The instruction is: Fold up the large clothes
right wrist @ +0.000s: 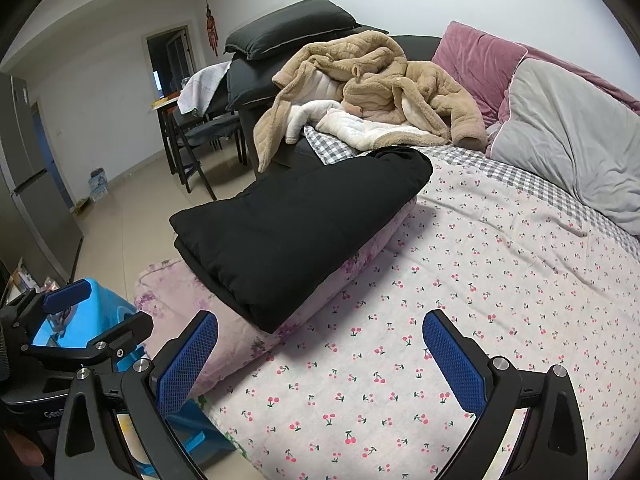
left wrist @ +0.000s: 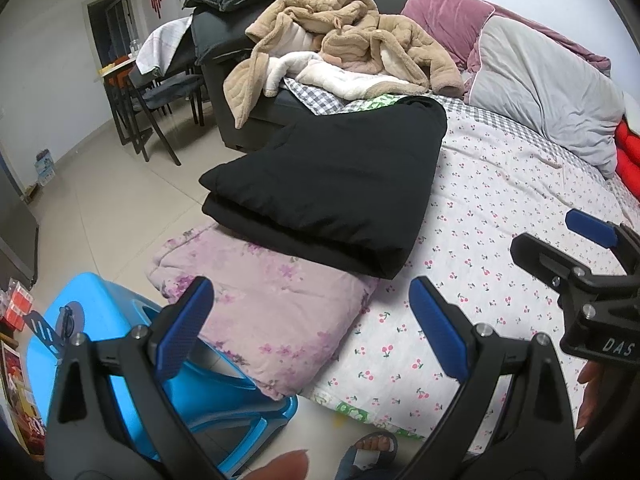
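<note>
A folded black garment (left wrist: 328,188) (right wrist: 292,228) lies on a folded pink floral quilt (left wrist: 264,312) (right wrist: 224,344) at the near left corner of the bed. A crumpled tan fleece robe (left wrist: 340,40) (right wrist: 372,88) lies in a heap on the dark sofa beyond. My left gripper (left wrist: 312,328) is open and empty, above the quilt's near edge. My right gripper (right wrist: 320,356) is open and empty, above the cherry-print sheet (right wrist: 440,320) to the right of the quilt. The right gripper also shows in the left wrist view (left wrist: 576,248), and the left gripper shows in the right wrist view (right wrist: 84,312).
A blue plastic stool (left wrist: 120,344) (right wrist: 100,328) stands on the floor by the bed's corner. A grey and pink duvet (left wrist: 536,92) (right wrist: 568,132) lies at the far right. A dark sofa (left wrist: 240,24), a table with chairs (left wrist: 152,92) and a tiled floor (left wrist: 100,208) lie to the left.
</note>
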Demonstrator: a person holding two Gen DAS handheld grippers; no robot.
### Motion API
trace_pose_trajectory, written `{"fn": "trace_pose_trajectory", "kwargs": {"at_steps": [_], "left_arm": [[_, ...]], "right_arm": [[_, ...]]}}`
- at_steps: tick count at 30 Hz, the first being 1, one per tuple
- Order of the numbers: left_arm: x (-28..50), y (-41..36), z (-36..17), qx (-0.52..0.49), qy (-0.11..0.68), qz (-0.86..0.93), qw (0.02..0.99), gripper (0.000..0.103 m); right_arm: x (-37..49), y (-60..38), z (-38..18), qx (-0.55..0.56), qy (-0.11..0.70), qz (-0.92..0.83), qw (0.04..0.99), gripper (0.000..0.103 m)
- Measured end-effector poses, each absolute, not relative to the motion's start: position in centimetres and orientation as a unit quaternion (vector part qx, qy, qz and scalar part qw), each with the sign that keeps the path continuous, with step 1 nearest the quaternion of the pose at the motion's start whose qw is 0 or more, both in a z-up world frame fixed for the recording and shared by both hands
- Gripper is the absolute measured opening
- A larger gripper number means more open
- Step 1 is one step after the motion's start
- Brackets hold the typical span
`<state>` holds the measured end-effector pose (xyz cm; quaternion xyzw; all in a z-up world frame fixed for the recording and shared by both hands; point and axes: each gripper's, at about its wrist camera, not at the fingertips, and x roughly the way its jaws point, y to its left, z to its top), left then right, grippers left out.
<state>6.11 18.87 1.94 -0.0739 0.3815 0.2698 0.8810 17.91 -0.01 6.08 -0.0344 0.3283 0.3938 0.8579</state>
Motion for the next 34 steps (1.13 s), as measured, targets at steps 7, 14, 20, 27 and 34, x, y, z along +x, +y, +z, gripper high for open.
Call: {"fn": "trace_pose_trajectory", "kwargs": {"at_steps": [7,14,20,27,34], "left_arm": [[6.16,18.87,1.80,-0.073,0.382,0.267,0.882,0.098],[6.24,19.18,1.74,-0.064,0.378,0.263,0.885,0.102],[6.27,19.34,1.76,-0.064,0.380,0.262,0.885,0.102],[6.36,19.44,1.70,-0.060,0.380,0.262,0.885,0.102],[6.39,19.60,1.58,-0.063,0.382,0.259,0.885,0.102]], "right_arm": [[17.91,0.00,6.08,-0.035,0.329,0.393,0.858,0.103],[17.94,-0.09,5.88,-0.036,0.330,0.394,0.857,0.103],[17.93,-0.21,5.47,-0.037,0.329,0.394,0.857,0.103],[17.92,-0.19,5.51,-0.037,0.329,0.394,0.857,0.103],[17.89,-0.21,5.48,-0.037,0.329,0.393,0.858,0.103]]}}
